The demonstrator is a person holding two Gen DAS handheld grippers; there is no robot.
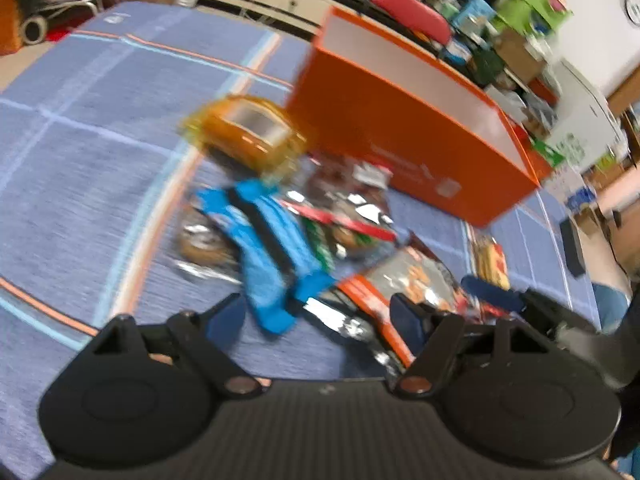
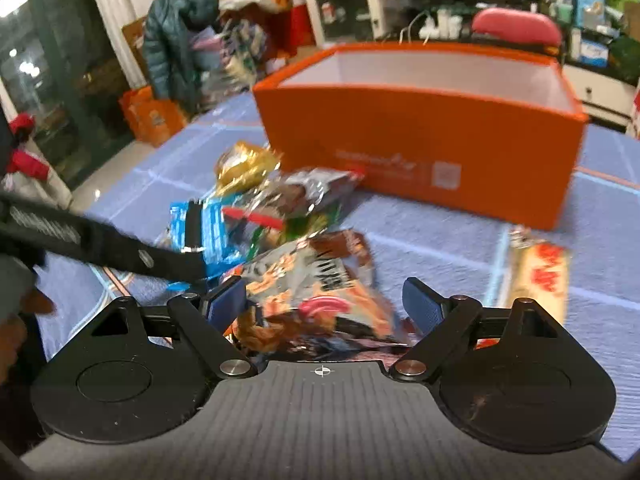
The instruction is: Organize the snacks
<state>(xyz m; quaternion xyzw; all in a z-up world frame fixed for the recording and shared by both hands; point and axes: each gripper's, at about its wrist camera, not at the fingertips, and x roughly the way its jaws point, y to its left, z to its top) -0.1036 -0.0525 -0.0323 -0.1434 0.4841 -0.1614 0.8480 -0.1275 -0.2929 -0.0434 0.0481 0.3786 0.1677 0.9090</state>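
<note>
On the blue checked table [image 2: 460, 240], the left hand-held gripper [image 1: 320, 316] stands with jaws apart over the blue snack packet [image 1: 272, 256], pads clear of it. The right hand-held gripper [image 2: 324, 300] straddles the orange-and-silver snack bag [image 2: 312, 284], jaws apart. A yellowish packet [image 2: 540, 276] lies right; the orange box [image 2: 420, 136] stands beyond.
</note>
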